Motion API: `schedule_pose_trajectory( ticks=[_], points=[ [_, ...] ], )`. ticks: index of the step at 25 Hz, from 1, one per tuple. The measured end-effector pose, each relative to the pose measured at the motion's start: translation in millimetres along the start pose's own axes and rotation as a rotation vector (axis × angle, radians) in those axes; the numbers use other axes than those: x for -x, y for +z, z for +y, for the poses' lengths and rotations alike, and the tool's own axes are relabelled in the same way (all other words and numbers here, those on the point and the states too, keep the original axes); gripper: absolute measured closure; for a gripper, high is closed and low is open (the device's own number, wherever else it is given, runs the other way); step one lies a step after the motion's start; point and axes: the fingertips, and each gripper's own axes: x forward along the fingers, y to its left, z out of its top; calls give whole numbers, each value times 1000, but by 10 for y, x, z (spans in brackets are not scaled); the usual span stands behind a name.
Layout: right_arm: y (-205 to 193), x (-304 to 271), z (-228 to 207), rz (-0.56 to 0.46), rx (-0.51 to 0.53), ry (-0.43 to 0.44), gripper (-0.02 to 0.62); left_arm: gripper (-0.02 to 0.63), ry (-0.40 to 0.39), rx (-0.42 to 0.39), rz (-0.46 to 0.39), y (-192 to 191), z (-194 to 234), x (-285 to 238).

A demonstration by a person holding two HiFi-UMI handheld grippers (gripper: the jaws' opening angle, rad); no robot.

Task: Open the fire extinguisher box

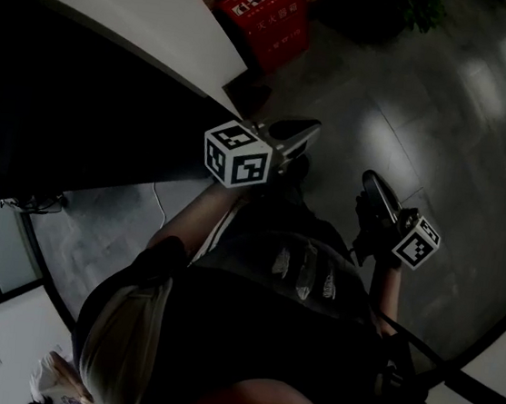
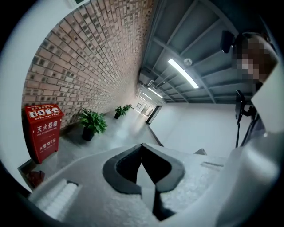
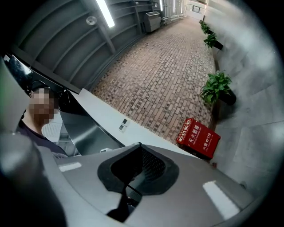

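Head view looks down on you, with a claw held out in each hand in front of your dark clothes. Your left gripper [image 1: 302, 134], the grey one with the big black-and-white cube, has its jaws pressed tight together, and nothing is between them. Your right gripper [image 1: 368, 178] is squeezed closed too, and it is empty as well. Both claws hang in the air and touch nothing.

Past the claws lies the shiny grey tiled floor [image 1: 429, 108].

Farther off stands the tall red metal fire extinguisher box [image 1: 268, 15] with white writing on its front. It sits on the floor against the brown brick wall [image 2: 88, 57] and is well apart from both claws. Its door looks closed. Just beyond it is a leafy green plant in a dark pot [image 2: 92, 122], and more plants follow down the long hall.

I think you are at the very first step, which is getting to the box. Next, you need to walk up close and point one claw at the door. The handle or latch is too small to see from here, so look for it when you get near. You will likely need to open a claw to grab it, then pull the door out gently.
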Motion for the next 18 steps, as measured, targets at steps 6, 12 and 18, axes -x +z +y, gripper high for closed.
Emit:
schedule_pose_trajectory(
  ticks=[6, 12, 18],
  points=[
    [583, -621, -335, -7, 43, -92, 595, 606, -114, 2, 35, 527, 416, -423],
    [883, -1425, -599, 56, 54, -84, 594, 606, -40, 22, 3, 999, 1129, -407],
    [1087, -1484, -737, 61, 56, -46, 595, 606, -93, -63, 51, 954, 1094, -634]
  ],
)
